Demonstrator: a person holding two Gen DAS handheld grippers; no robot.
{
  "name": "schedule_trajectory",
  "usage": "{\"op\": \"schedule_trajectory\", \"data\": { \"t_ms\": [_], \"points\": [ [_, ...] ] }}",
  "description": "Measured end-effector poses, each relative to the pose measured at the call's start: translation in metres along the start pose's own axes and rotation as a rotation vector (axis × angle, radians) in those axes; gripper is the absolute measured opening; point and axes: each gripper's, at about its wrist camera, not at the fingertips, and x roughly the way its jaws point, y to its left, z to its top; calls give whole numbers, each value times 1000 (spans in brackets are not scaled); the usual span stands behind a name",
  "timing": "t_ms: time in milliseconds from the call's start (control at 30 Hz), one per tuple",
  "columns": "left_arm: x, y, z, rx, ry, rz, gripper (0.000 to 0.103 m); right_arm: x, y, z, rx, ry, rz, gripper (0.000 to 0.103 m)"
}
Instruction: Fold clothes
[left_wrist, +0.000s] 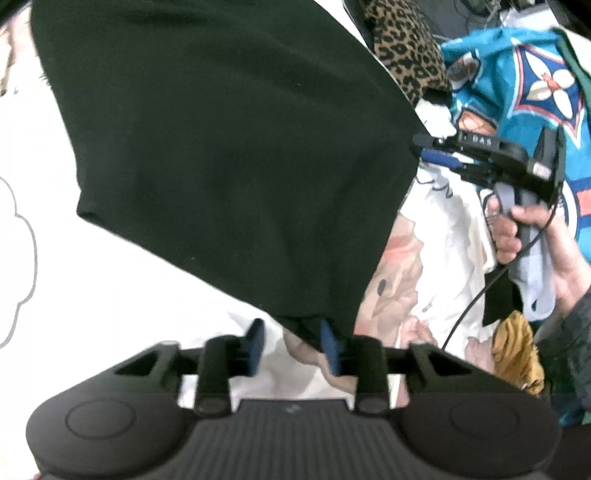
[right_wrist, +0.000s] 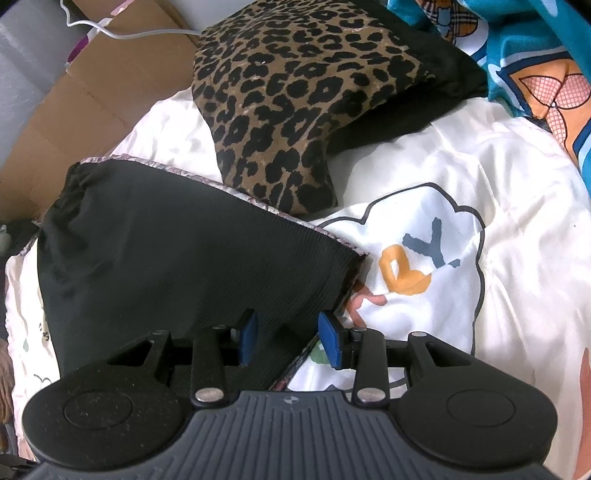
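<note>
The black garment (left_wrist: 229, 147) lay on the white printed bedding (right_wrist: 480, 206), its long axis running diagonally from the left gripper (left_wrist: 293, 345) — jaws parted, cloth between, unpinched — toward the right gripper (right_wrist: 288, 336), likewise released over its corner.

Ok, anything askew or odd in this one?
The black garment lies crooked, its corner off-square between the open left gripper. A folded leopard-print piece sits nearby; other clothes are heaped unfolded. No damage.

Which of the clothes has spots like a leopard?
The folded leopard-print garment, brown with black spots, lying behind the plain black garment. The teal patterned cloth has flowers instead.
</note>
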Motion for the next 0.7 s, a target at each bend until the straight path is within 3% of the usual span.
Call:
{"op": "schedule_trajectory", "data": {
  "t_ms": [267, 700],
  "points": [
    [0, 36, -1, -226, 3, -71, 46, 1, -1, -3, -3, 14, -1, 44],
    [9, 48, -1, -337, -2, -117, 52, 4, 0, -6, -8, 33, -8, 44]
  ]
}}
